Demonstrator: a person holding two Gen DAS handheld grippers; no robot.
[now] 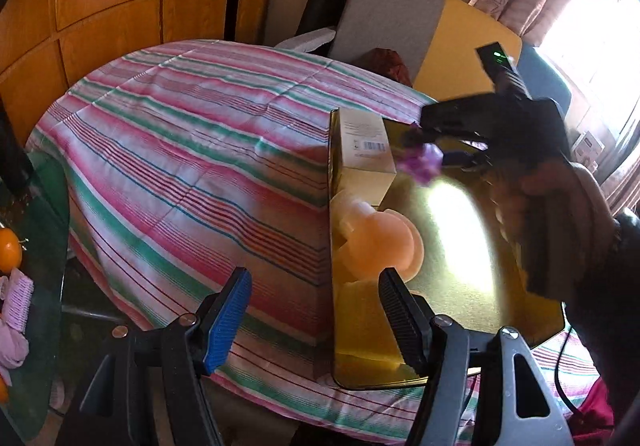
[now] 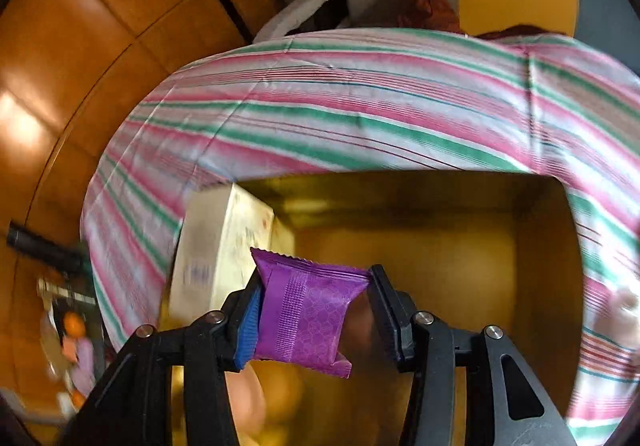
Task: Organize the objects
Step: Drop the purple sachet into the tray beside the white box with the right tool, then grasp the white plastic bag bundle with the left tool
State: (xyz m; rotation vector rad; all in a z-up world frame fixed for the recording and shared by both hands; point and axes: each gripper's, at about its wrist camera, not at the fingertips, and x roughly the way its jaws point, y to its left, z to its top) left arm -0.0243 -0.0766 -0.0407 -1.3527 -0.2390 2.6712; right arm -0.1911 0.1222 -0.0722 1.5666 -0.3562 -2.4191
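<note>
Right wrist view: the right gripper (image 2: 314, 310) has its fingers (image 2: 249, 320) clamped on a purple packet (image 2: 308, 312), blue pad on one side, black ribbed pad on the other. The packet hangs above the interior of a gold tray (image 2: 532, 246). A cream box (image 2: 224, 250) stands in the tray's far-left corner, against the wall. The tray rests on a tabletop covered by a striped cloth (image 2: 360, 101) in pink, green and white.

Left wrist view: the left gripper (image 1: 316, 310) has its fingers (image 1: 226, 322) spread apart with nothing between them, held over the tray's (image 1: 448, 286) near-left edge. Just beyond the fingers, a peach-coloured rounded object (image 1: 380, 242) lies inside the tray, next to the cream box (image 1: 366, 149). The right gripper (image 1: 436, 153) enters from the right, held by the person's hand (image 1: 560, 213), with the purple packet (image 1: 424, 161) above the tray beside the box. Bright glare covers part of the tray floor.
</note>
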